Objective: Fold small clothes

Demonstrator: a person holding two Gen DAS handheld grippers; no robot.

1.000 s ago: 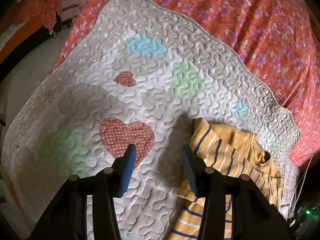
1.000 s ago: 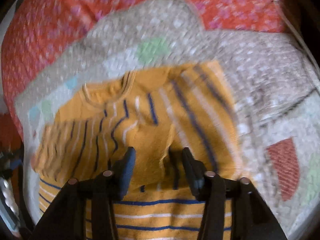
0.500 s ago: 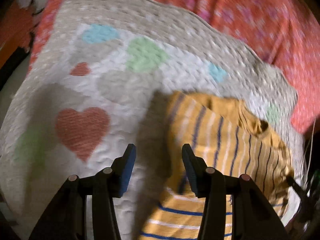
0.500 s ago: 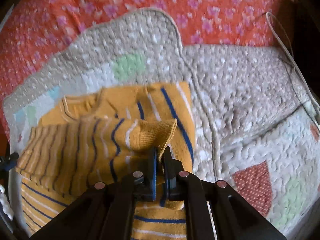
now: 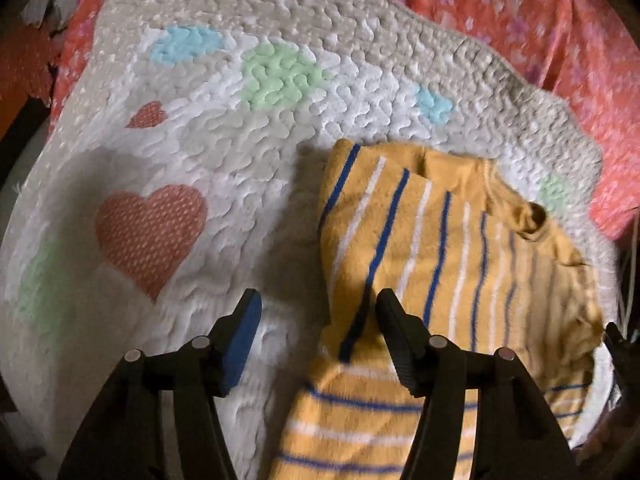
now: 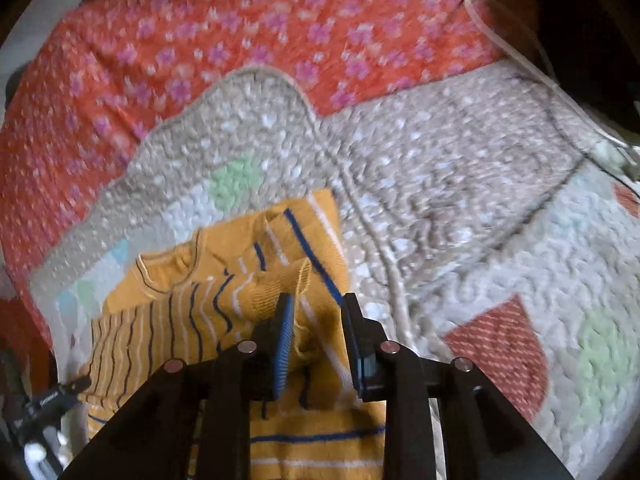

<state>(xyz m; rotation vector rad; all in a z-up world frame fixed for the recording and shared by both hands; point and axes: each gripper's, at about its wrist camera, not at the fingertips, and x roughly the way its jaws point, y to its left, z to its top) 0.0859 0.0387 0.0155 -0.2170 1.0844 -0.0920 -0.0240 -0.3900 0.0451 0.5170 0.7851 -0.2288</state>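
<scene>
Striped yellow sweater (image 5: 432,240) lying on heart-patterned quilt (image 5: 200,160), part-folded, left edge between and just ahead of left gripper (image 5: 318,312) jaws, spread wide, gripping nothing. Ribbed cuff (image 6: 288,284) now loose between right gripper (image 6: 316,316) jaws, parted after being clenched on it half a second ago. Sleeve apparently laid across the body; likely next, a bottom-up fold.

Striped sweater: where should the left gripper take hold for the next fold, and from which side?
Probably the sweater's left folded edge, just ahead of the left gripper. Come from the bare quilt side, one finger over and one under. That edge is straight and free, while the collar side lies bunched. The right gripper stands open over the cuff.
</scene>
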